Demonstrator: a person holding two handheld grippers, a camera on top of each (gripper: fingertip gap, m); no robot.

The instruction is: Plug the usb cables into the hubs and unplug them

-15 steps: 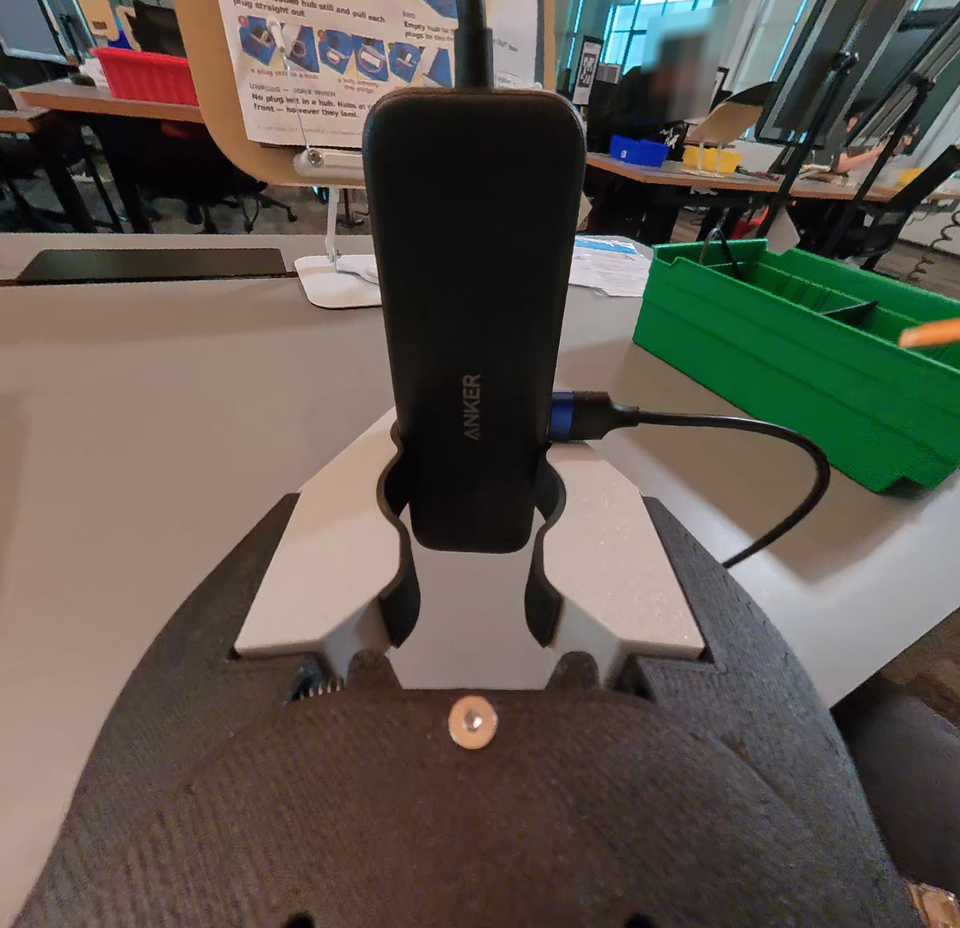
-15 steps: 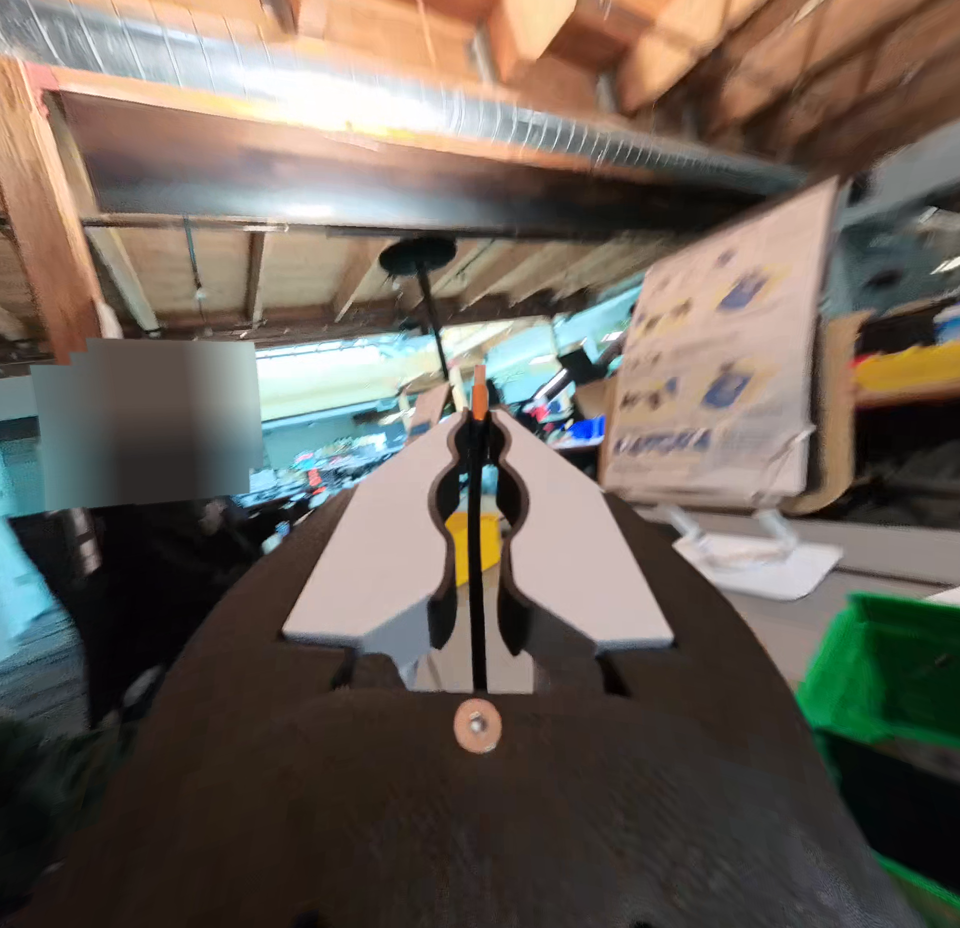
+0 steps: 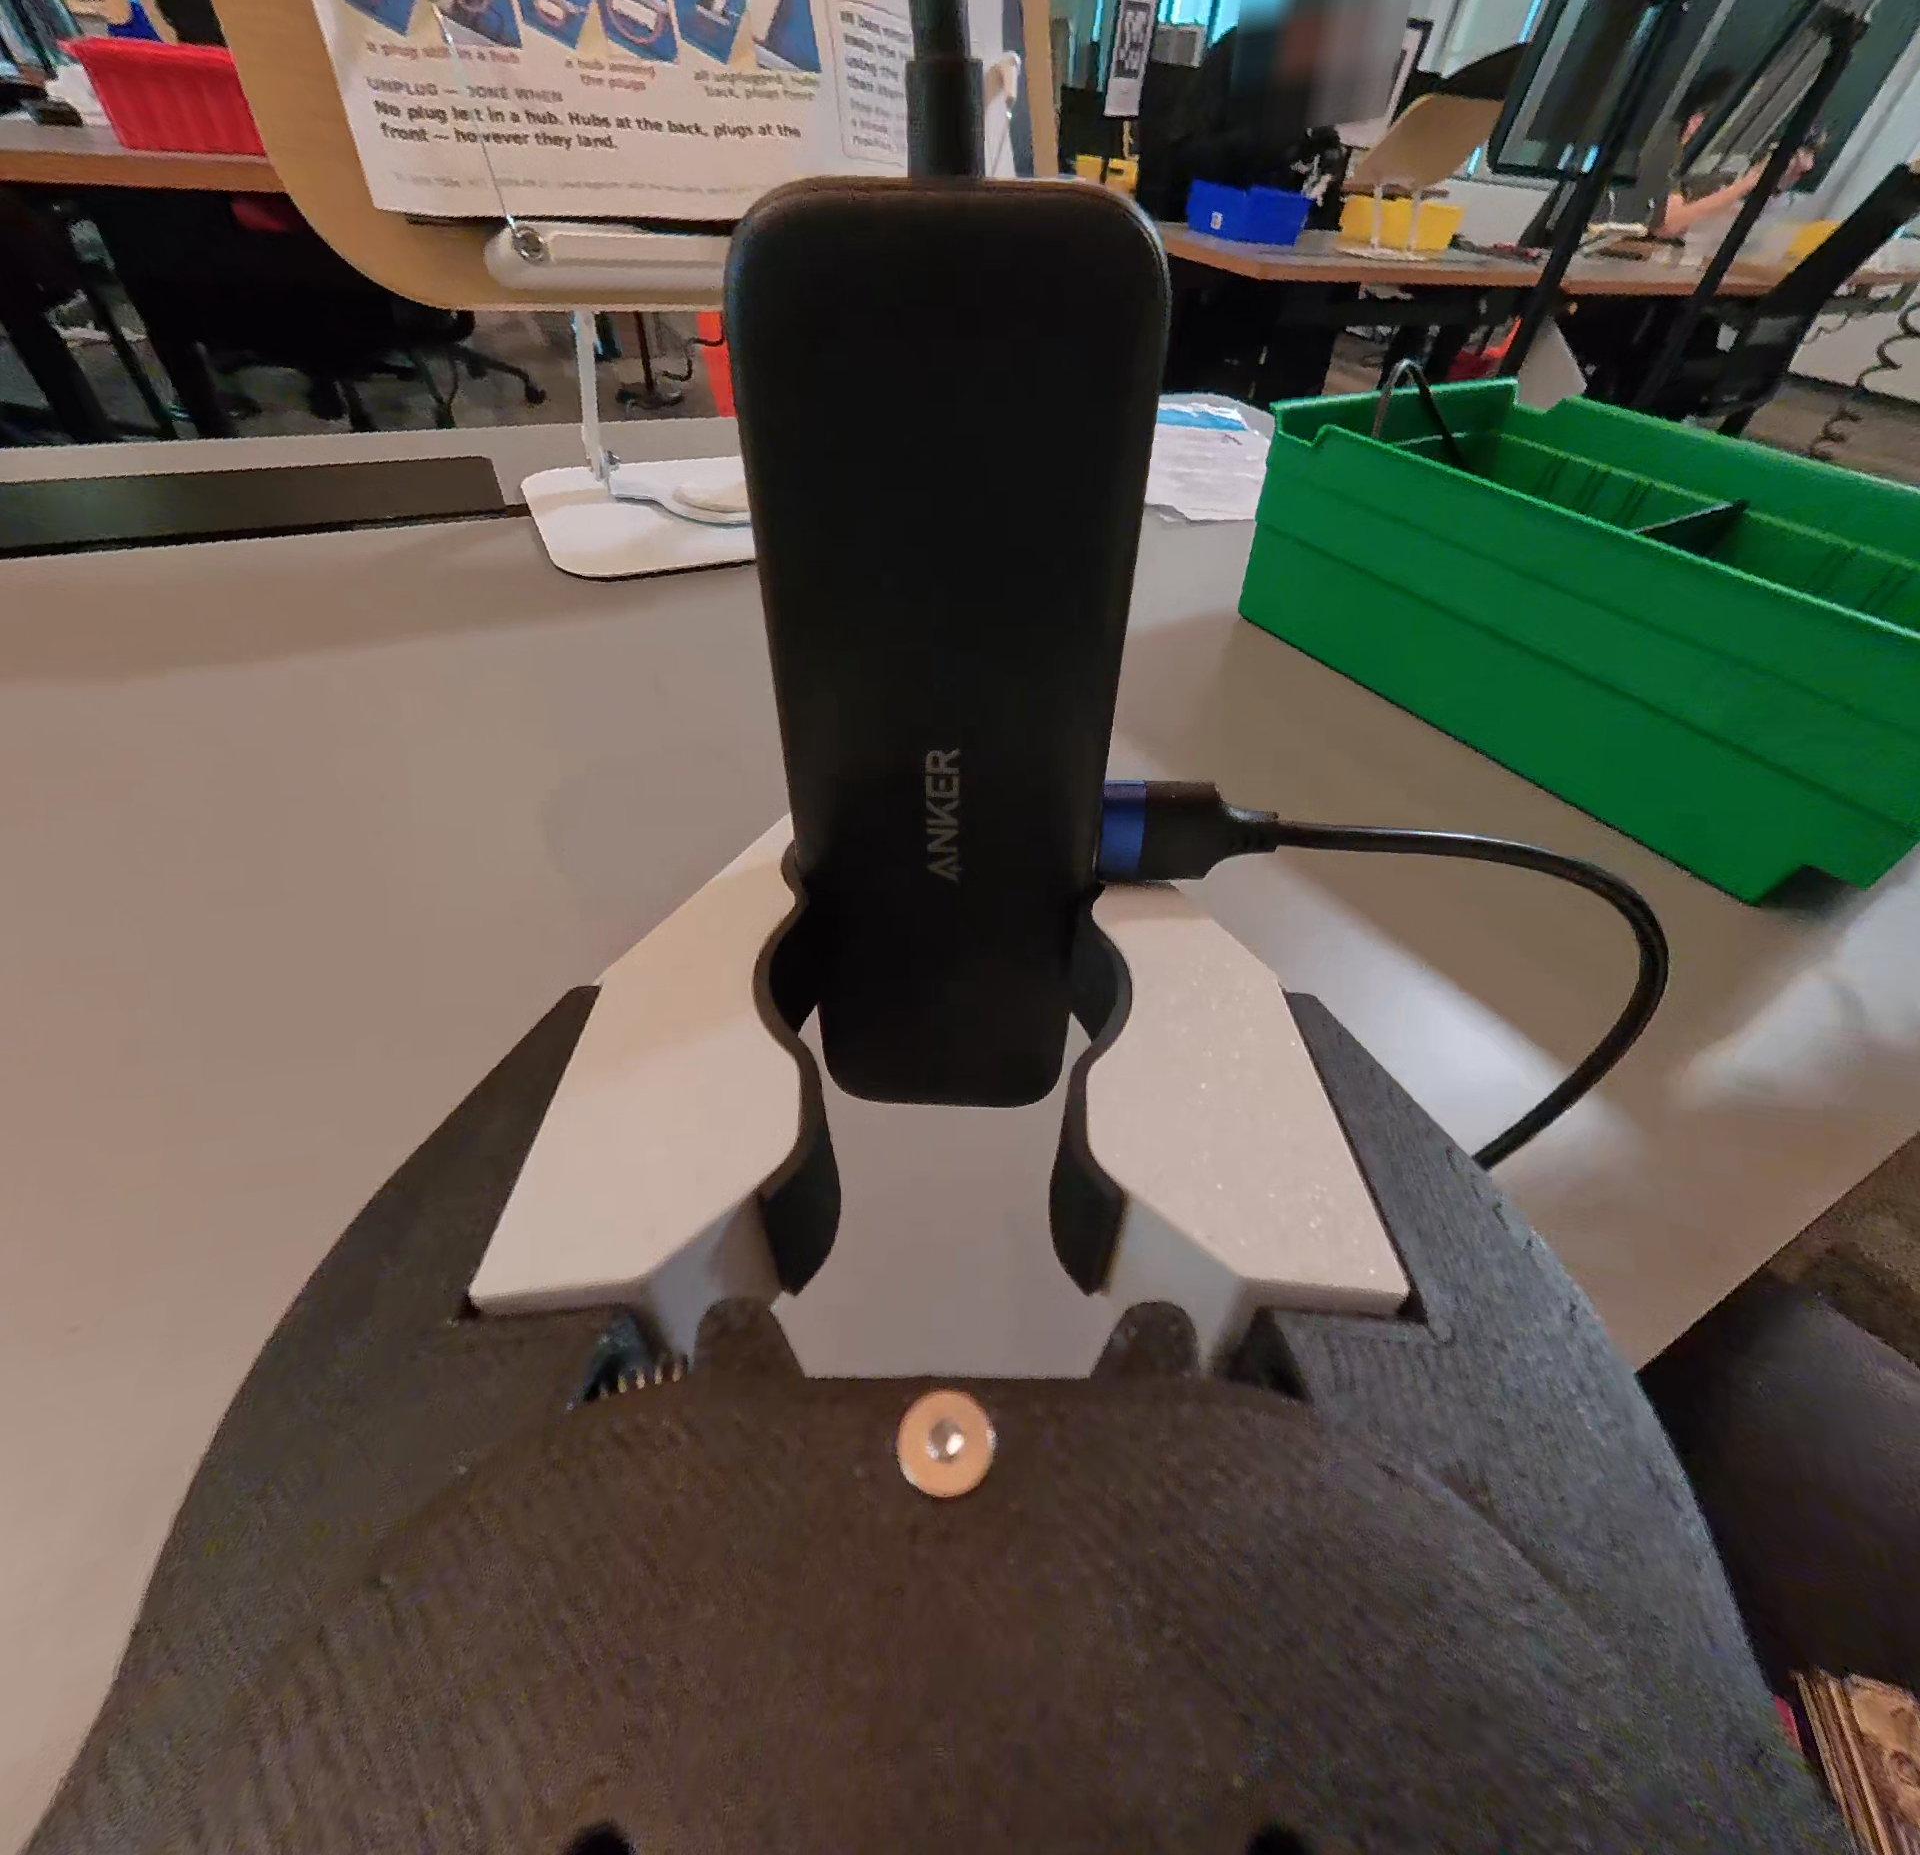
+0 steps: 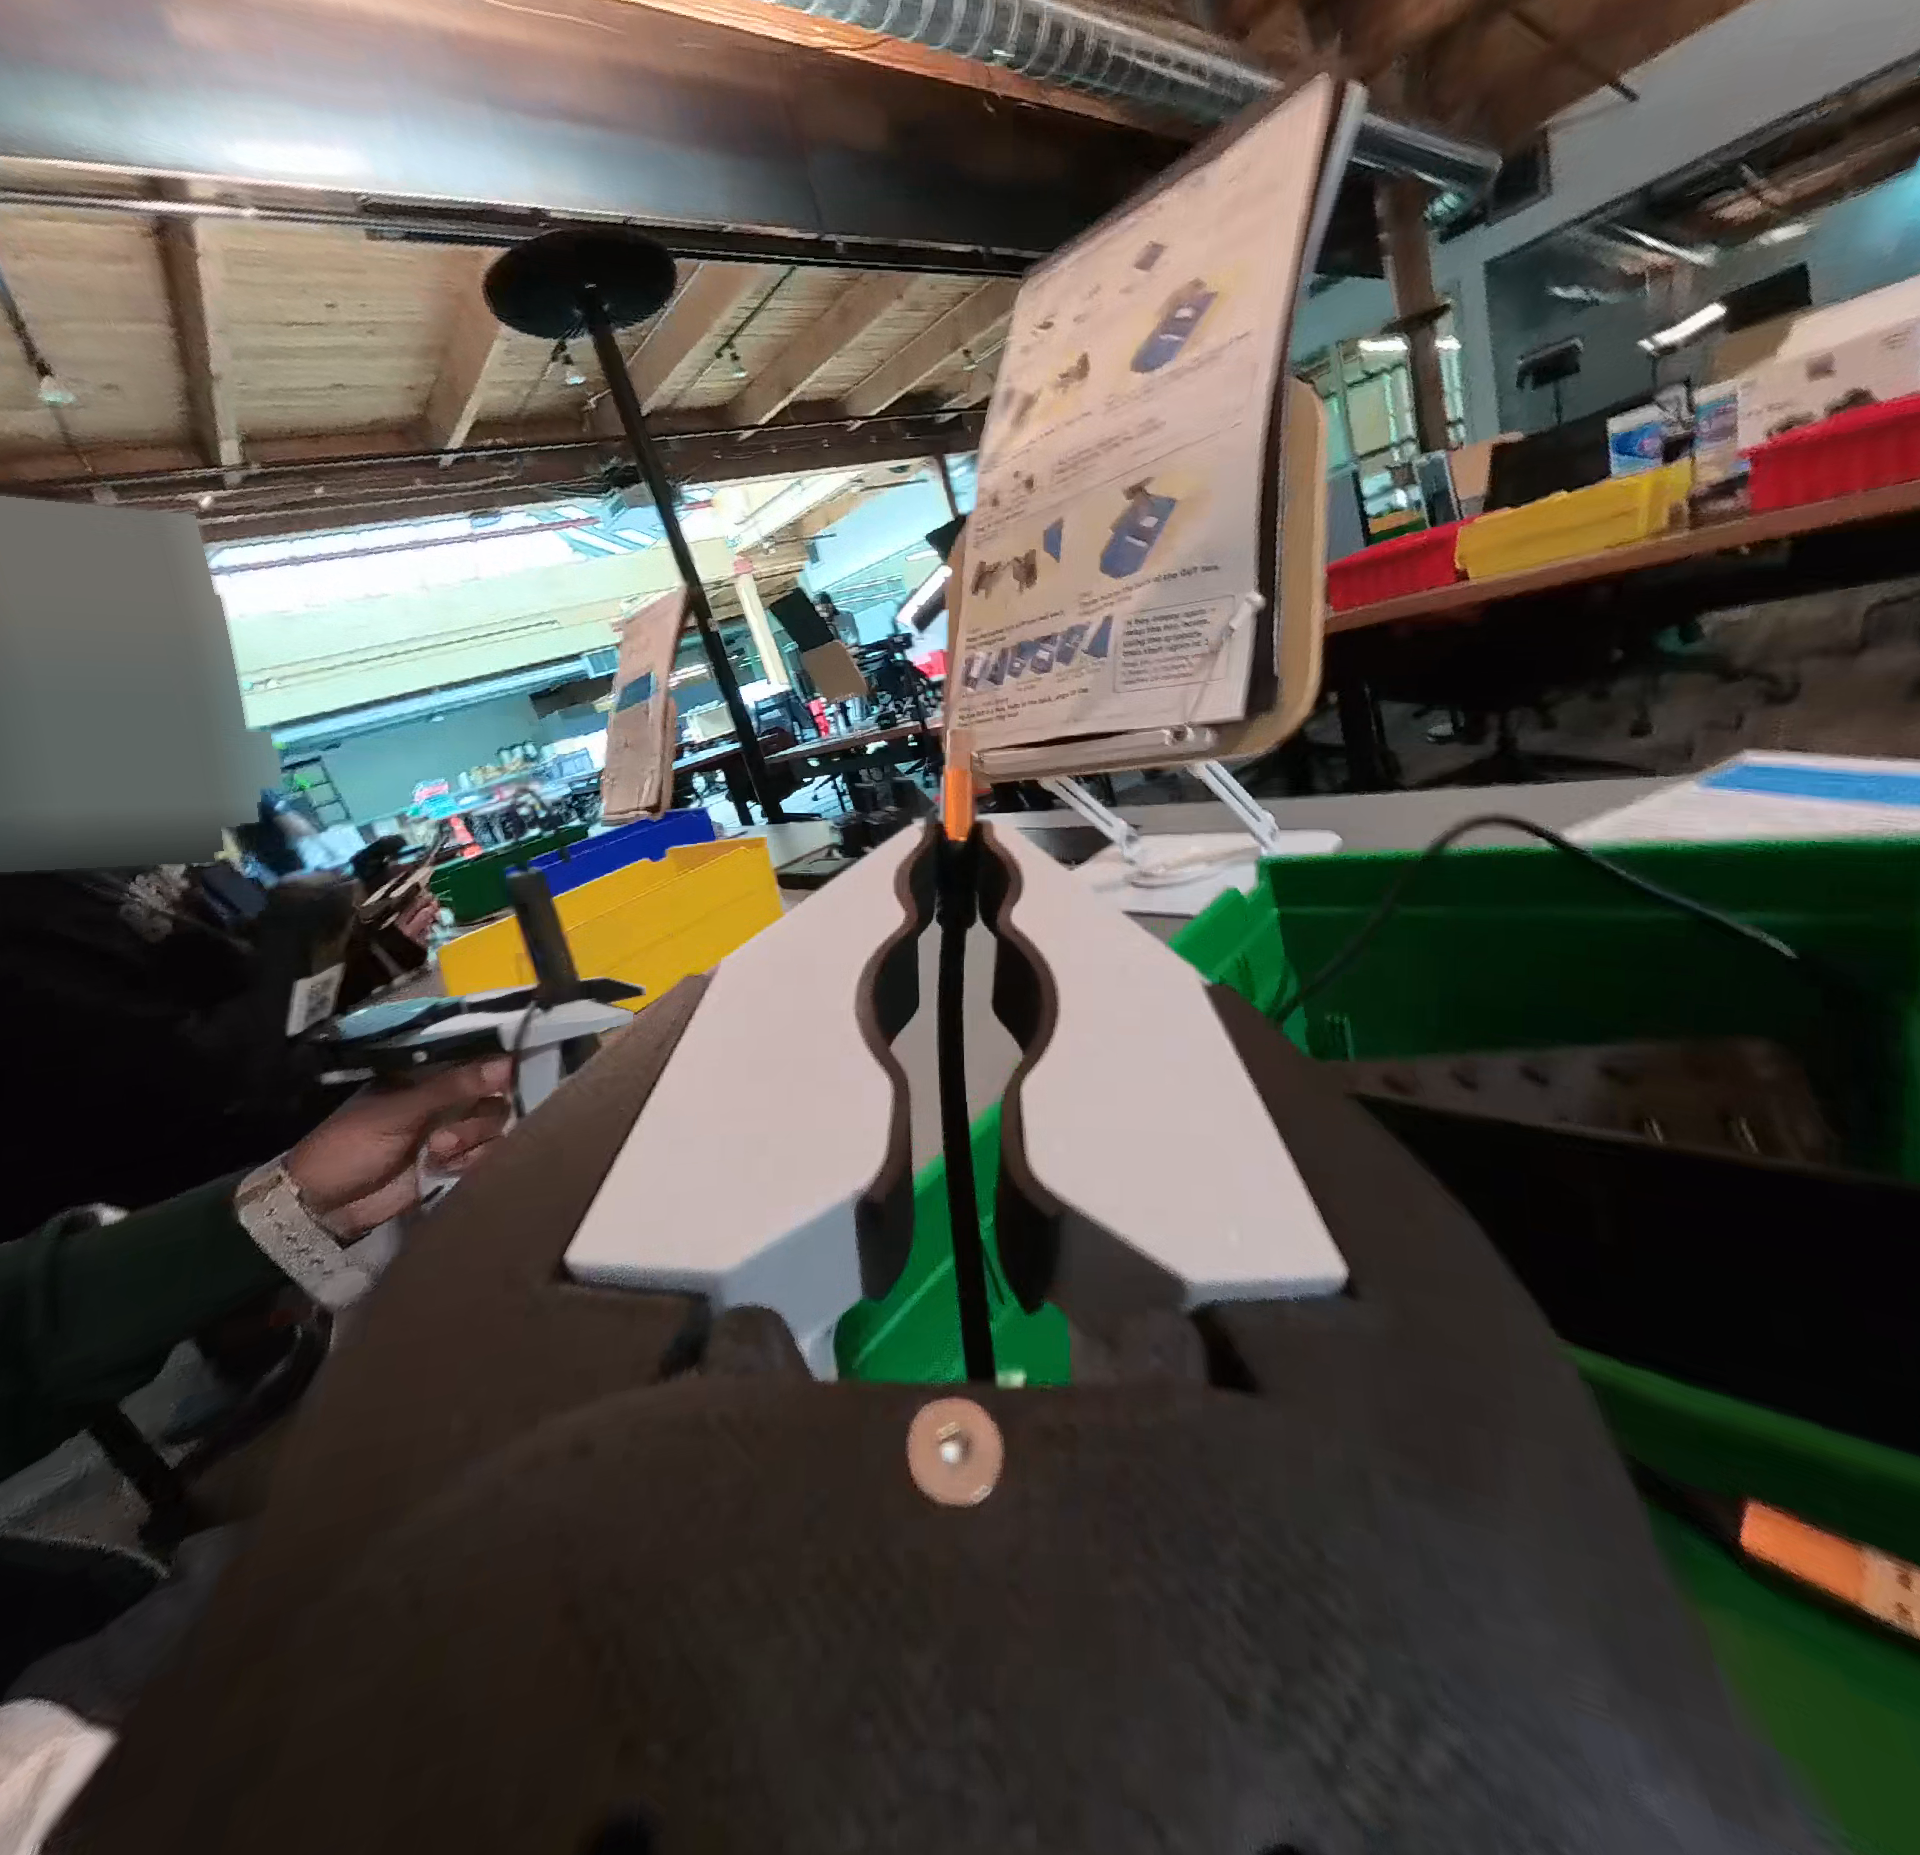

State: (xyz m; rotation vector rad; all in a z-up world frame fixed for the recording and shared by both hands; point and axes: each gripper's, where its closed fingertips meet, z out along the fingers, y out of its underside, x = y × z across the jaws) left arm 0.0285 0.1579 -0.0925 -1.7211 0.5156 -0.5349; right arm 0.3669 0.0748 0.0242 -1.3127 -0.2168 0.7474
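My left gripper is shut on a black USB hub and holds it upright above the grey table. A black cable with a blue-collared plug sits in the hub's right side and loops down to the right. The hub's own thick cable leaves its top end. My right gripper is shut on a thin black USB cable, whose orange-tipped plug sticks out past the fingertips. It is raised above the green bin.
A green divided bin stands on the table at the right. An instruction sheet on a white stand stands behind the hub; it also shows in the right wrist view. The left hand and gripper show at the left.
My right gripper has tilted down and swung right with the orange-tipped cable; the green bin now fills its lower view. My left gripper has moved slightly forward with the hub.
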